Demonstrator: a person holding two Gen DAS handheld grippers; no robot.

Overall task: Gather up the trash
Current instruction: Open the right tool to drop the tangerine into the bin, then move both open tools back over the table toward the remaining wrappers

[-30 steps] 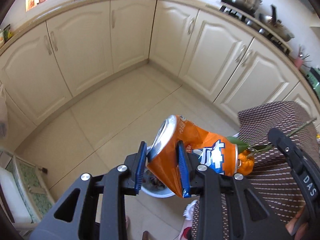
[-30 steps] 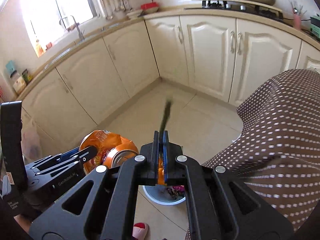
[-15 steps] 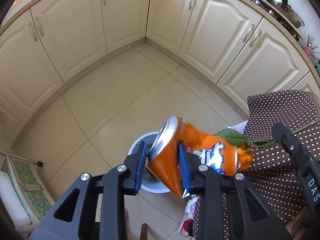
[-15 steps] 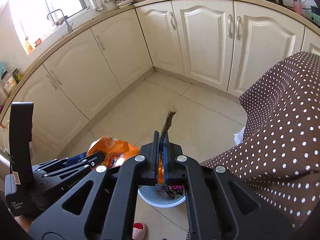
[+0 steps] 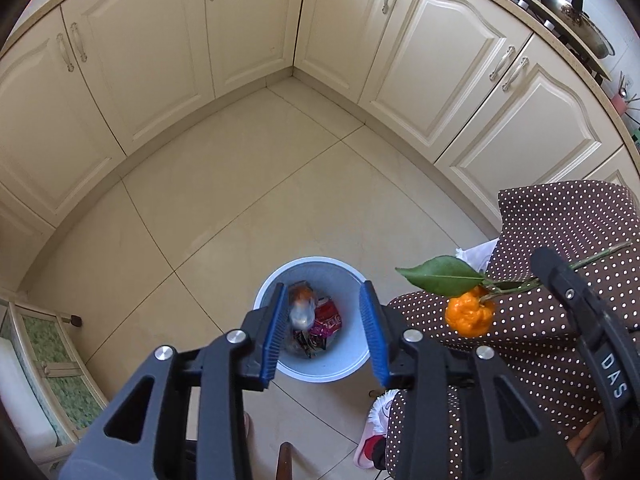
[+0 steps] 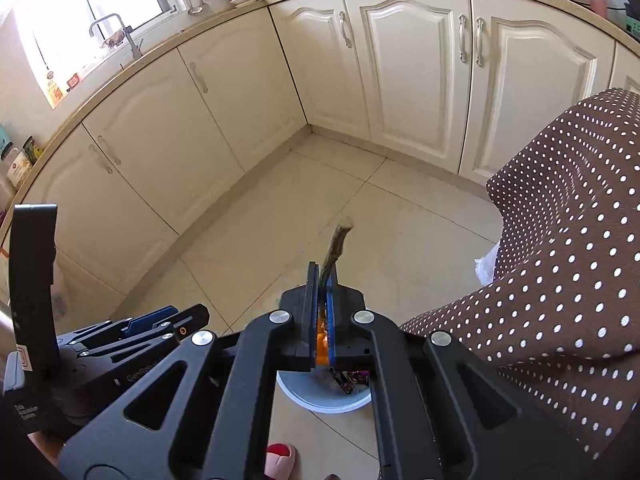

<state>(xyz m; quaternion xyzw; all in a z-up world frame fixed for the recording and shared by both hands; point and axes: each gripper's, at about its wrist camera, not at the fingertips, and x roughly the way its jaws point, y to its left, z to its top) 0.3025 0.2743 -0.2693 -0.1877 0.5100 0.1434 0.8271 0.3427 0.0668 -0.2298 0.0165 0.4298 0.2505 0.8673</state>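
The left gripper (image 5: 324,328) hangs over the round pale-blue plastic waste bin (image 5: 352,364) on the cream tile floor (image 5: 248,184), its blue-padded jaws opening with nothing pressed between them; a blurred orange and silver crushed drink can (image 5: 301,312) shows just inside the left pad, apparently dropping into the bin, though the smear makes it hard to say whether it is in the air or already lying there. The right gripper (image 6: 320,280) has its jaws together, clamped on the thin green-brown stalk (image 6: 338,242) of a small wrinkled orange fruit with one green leaf (image 5: 470,314), which hangs beside the bin's rim and over the person's brown white-dotted garment (image 5: 560,320), not over the opening. That is the main risk: if the right jaws part where they are, the fruit would likely land on the fabric or the floor, so the hand probably needs to shift toward the bin first. The stalk is slender, and the fruit could also tear off early or swing as the hand moves. The bin is already partly filled with a red wrapper (image 5: 329,316) and darker crumpled packets (image 5: 308,344), so a light piece might bounce off the heap. A foot with a red-painted toenail (image 6: 280,454) stands near the bin's base and could nudge it.
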